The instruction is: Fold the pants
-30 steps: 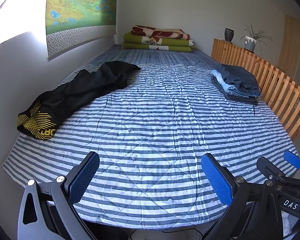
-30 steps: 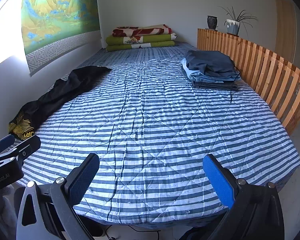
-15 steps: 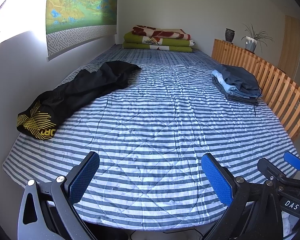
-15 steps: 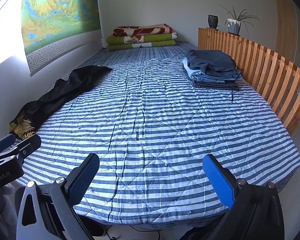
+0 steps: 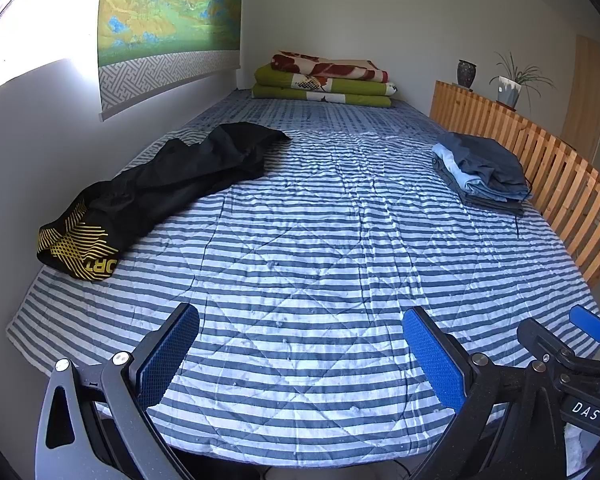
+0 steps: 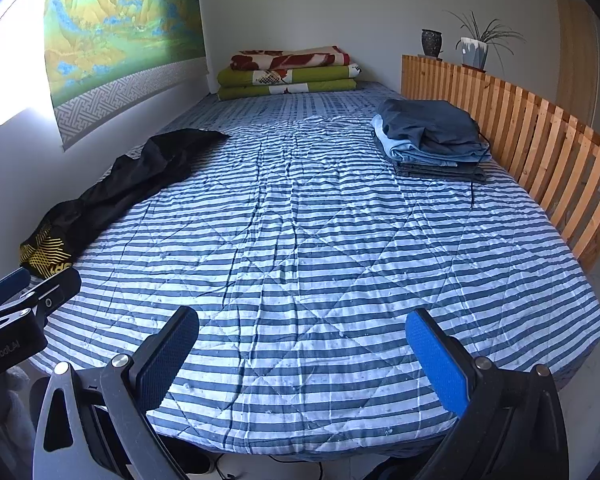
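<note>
Nearest the lens in the left wrist view, the left claw [image 5: 300,354] stands wide open with nothing between its blue pads, poised over the near edge of the bed [image 5: 320,280]. In the right wrist view the right claw [image 6: 302,354] is just as wide and just as empty, over the same near edge; the 2 sit side by side, each peeking into the lower corner of the other's frame.

Farther in, the black pants [image 5: 156,192] lie unfolded along the left side of the striped quilt, close by the wall. They fall in the left middle of the left wrist frame, and at the left edge of the right wrist frame [image 6: 112,192]. Their long axis runs diagonally: the end with the yellow pattern is nearest, at lower left, and the plain black end trails away toward the upper centre. Both claws are well apart from the cloth.

By my judgement the left claw is the nearer (the patterned end lies just ahead and to its left), so the reach goes forward and leftward.

Farther still, at right, a stack of folded clothes [image 5: 484,168] rests near the wooden slatted rail [image 5: 560,176].
</note>
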`<state>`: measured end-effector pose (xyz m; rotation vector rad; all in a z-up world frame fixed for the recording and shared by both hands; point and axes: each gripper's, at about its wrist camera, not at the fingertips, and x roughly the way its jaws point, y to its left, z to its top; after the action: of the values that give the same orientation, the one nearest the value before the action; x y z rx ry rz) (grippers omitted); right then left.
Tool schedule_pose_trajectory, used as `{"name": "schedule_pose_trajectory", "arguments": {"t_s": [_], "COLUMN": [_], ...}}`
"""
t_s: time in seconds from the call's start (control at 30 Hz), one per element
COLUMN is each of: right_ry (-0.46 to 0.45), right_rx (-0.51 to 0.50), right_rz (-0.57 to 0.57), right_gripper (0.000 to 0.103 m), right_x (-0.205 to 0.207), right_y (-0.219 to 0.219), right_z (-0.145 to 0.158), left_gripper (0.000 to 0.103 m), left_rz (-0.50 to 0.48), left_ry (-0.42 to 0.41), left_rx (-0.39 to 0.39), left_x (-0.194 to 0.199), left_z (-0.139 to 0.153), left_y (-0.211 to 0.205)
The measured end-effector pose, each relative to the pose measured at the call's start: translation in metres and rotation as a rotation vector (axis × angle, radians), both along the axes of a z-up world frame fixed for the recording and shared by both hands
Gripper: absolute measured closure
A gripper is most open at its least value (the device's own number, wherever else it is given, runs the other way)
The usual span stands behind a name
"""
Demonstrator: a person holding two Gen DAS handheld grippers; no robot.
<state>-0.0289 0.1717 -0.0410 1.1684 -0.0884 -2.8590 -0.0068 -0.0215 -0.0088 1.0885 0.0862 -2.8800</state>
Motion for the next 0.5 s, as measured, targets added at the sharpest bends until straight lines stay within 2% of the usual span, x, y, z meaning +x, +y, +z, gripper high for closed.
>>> {"name": "schedule_pose_trajectory", "arguments": {"t_s": [0.3, 0.5], "right_ry": [-0.002, 0.013], "right_rx": [-0.006, -0.008], "right_rz": [0.019, 0.065], "right_gripper": [0.001, 0.001], "right_x": [-0.009, -0.024], "right_y": [-0.010, -0.030], "right_z": [0.002, 0.006], "left_gripper": [0.000, 0.000], "left_rz": [0.017, 0.055], "left_ry": [0.001, 0.007], "left_rx": [0.004, 0.016], "left_x": [-0.007, -0.013], "left_z": [-0.003, -0.003], "left_y": [-0.009, -0.032]}}
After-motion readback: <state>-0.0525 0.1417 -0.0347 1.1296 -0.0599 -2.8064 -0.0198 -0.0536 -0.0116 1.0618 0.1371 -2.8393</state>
